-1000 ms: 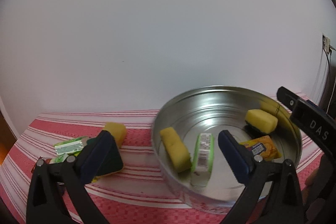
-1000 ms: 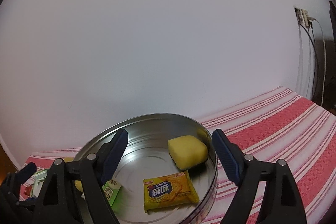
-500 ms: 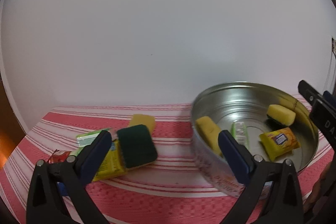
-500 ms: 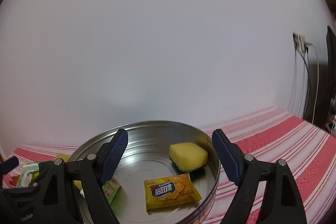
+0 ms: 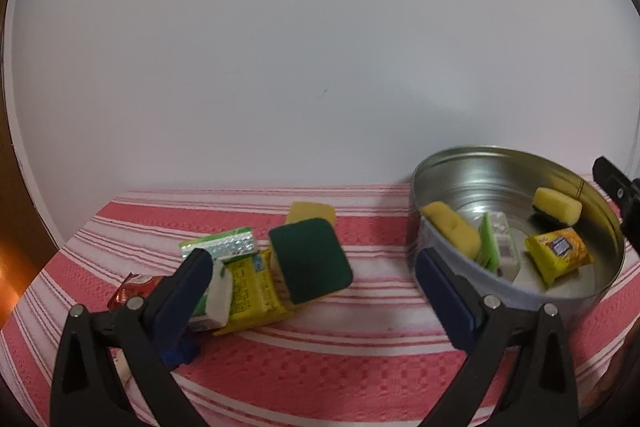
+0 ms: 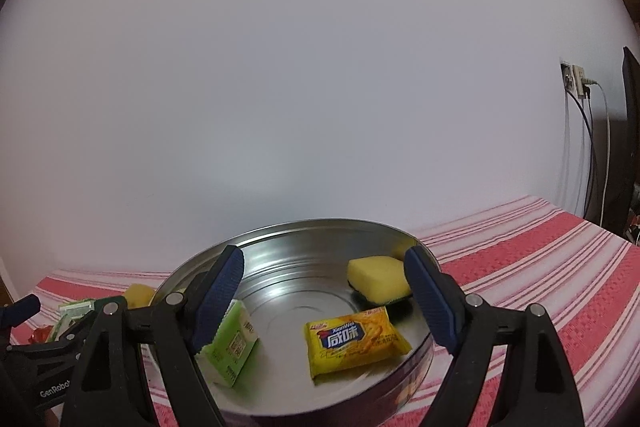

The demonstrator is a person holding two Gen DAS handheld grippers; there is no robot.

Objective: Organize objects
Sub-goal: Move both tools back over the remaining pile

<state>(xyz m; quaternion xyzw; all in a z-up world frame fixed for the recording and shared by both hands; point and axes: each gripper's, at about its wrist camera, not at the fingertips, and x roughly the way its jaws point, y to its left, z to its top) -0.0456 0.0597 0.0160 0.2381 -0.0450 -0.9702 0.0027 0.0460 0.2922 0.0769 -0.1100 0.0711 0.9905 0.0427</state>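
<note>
The left gripper [image 5: 312, 279] hangs with its jaws apart and empty over a loose pile on the striped cloth [image 5: 320, 359], apparently lined up for the next pickup. The green-faced sponge [image 5: 310, 259] lies between the pads, propped at a tilt on the yellow packet [image 5: 250, 289], scouring face up, long axis running away from the camera. A silver-green carton [image 5: 220, 247] and a second yellow sponge [image 5: 312, 213] lie just behind. The right gripper [image 6: 324, 301], likewise spread and holding nothing, hovers over the round metal tin [image 6: 320, 227], which already holds a yellow snack packet [image 6: 354, 341], a green carton [image 6: 232, 343] leaning on the wall, and a sponge [image 6: 378, 277]; sorting appears partly done.
</note>
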